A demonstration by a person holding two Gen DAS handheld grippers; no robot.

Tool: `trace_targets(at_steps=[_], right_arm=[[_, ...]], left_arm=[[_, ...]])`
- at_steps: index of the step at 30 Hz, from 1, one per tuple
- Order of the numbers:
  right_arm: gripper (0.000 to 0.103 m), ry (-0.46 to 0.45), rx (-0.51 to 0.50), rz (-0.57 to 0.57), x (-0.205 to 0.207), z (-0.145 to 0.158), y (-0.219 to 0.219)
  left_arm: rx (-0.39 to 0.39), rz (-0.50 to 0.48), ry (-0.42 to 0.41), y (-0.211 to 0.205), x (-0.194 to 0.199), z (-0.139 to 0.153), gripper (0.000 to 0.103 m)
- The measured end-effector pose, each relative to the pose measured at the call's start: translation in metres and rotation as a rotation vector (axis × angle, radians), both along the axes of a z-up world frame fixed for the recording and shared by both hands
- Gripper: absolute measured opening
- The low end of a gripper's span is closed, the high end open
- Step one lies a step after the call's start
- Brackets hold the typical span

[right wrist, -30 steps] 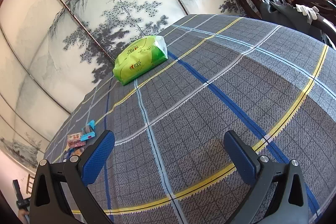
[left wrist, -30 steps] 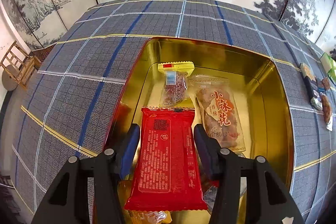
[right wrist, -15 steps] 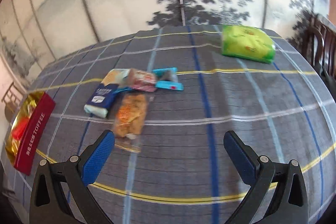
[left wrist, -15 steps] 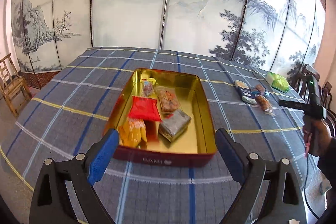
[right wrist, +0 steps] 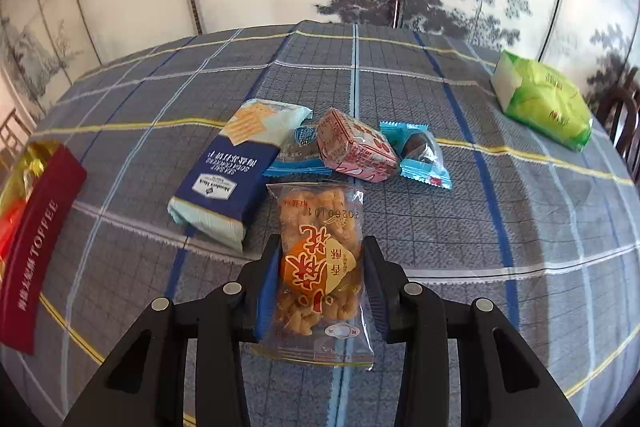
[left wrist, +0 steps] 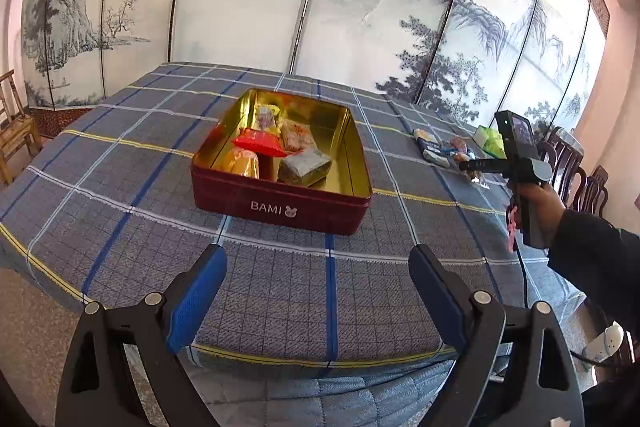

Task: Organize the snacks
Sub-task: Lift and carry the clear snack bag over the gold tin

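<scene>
A red tin with a gold inside [left wrist: 280,205] stands on the checked tablecloth and holds several snack packs, a red pack [left wrist: 258,143] among them. My left gripper [left wrist: 316,291] is open and empty, well back from the tin over the table's near edge. My right gripper [right wrist: 320,271] is shut on a clear pack of fried twists [right wrist: 320,259] lying on the cloth. Just beyond lie a blue cracker pack [right wrist: 228,179], a pink pack [right wrist: 354,151] and a light-blue candy pack [right wrist: 420,155]. The tin's end [right wrist: 36,239] shows at the far left.
A green bag [right wrist: 544,103] lies at the far right of the table. The person's right hand and gripper handle [left wrist: 524,183] show at the right of the left wrist view. Wooden chairs [left wrist: 576,167] stand beyond the right edge. Painted screens back the table.
My left gripper let go of the red pack in the tin, opened and pulled back. My right gripper swung to the snack pile and shut on the fried-twist pack.
</scene>
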State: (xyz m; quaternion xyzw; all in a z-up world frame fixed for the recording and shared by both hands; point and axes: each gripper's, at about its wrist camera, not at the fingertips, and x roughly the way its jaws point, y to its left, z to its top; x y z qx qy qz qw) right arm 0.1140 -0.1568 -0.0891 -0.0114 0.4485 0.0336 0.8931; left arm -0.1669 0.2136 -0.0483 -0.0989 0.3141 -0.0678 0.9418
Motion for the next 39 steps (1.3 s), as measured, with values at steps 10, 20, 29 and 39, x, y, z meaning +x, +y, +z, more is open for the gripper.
trace_targets(at_steps=[10,20,29,39], right_arm=[[0.040,-0.137,-0.161,-0.065,-0.016,0.063,0.006],[0.040,-0.197,-0.139,-0.062,-0.005,0.100,0.035],[0.040,-0.239,-0.155,0.007,-0.010,0.123,0.086],[0.040,-0.270,-0.180,0.074,-0.011,0.138,0.152]], left_arm=[[-0.014,-0.012,0.039,-0.017,-0.003,-0.012,0.090],[0.002,0.001,0.061,-0.015,-0.018,-0.017,0.090],[-0.022,0.010,0.052,-0.006,-0.029,-0.021,0.090],[-0.059,0.083,0.056,0.030,-0.049,-0.029,0.090]])
